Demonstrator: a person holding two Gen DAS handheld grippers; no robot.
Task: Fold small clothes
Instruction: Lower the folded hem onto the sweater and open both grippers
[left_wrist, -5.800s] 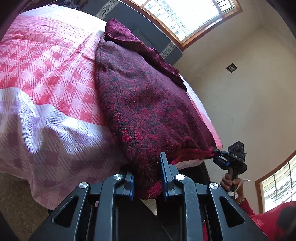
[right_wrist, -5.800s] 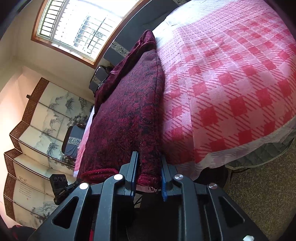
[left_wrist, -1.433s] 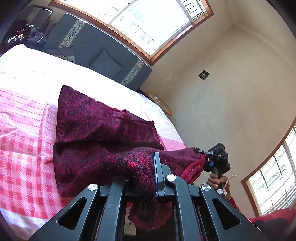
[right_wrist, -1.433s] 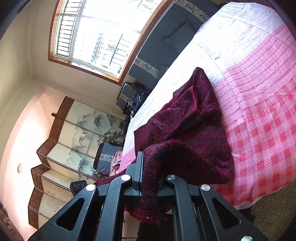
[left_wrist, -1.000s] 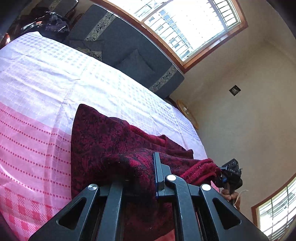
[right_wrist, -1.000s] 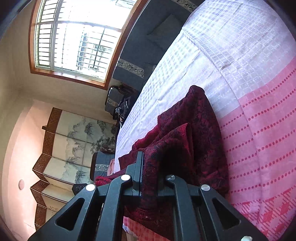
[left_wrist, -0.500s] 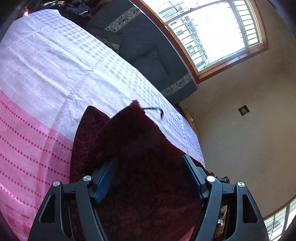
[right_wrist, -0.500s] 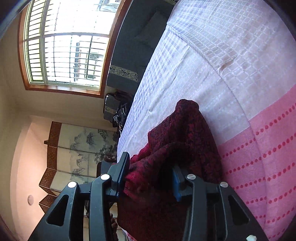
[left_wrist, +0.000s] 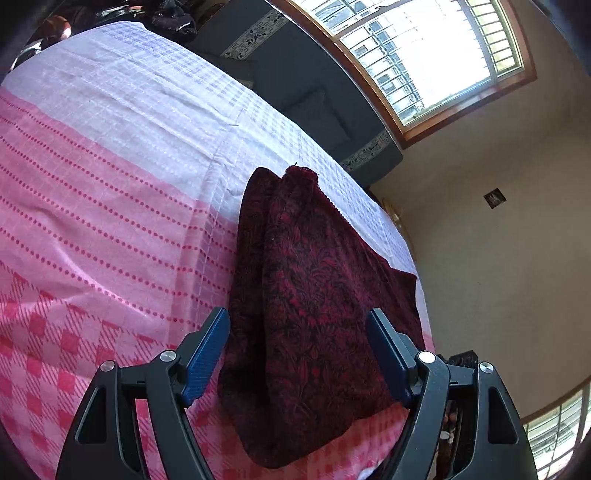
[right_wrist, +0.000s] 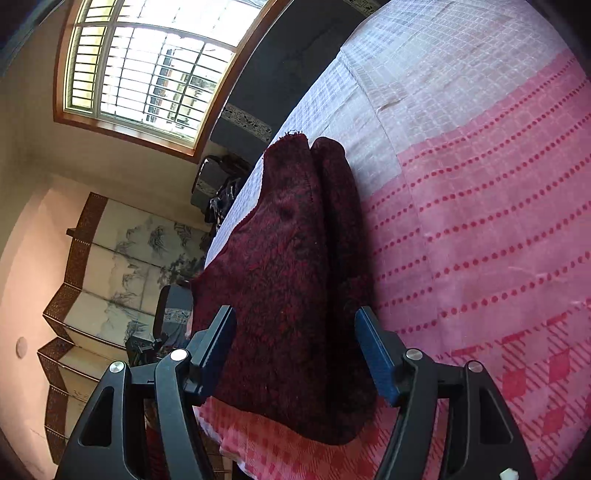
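**Both grippers released, garment folded on bed**

The dark red patterned garment (left_wrist: 314, 295) lies folded over itself near the edge of the pink-and-white checked bedspread (left_wrist: 110, 229). The left gripper (left_wrist: 299, 354) hangs above it with jaws spread wide, having just been opening; the cloth lies below the gap and the blue pads (left_wrist: 207, 354) do not press it. The right gripper (right_wrist: 295, 354) likewise: jaws wide, just opened, cloth under the gap, not clamped. A dark sofa (left_wrist: 314, 92) stands beyond the bed under a barred window (left_wrist: 436, 55). A folding screen (right_wrist: 103, 266) stands off to the side.
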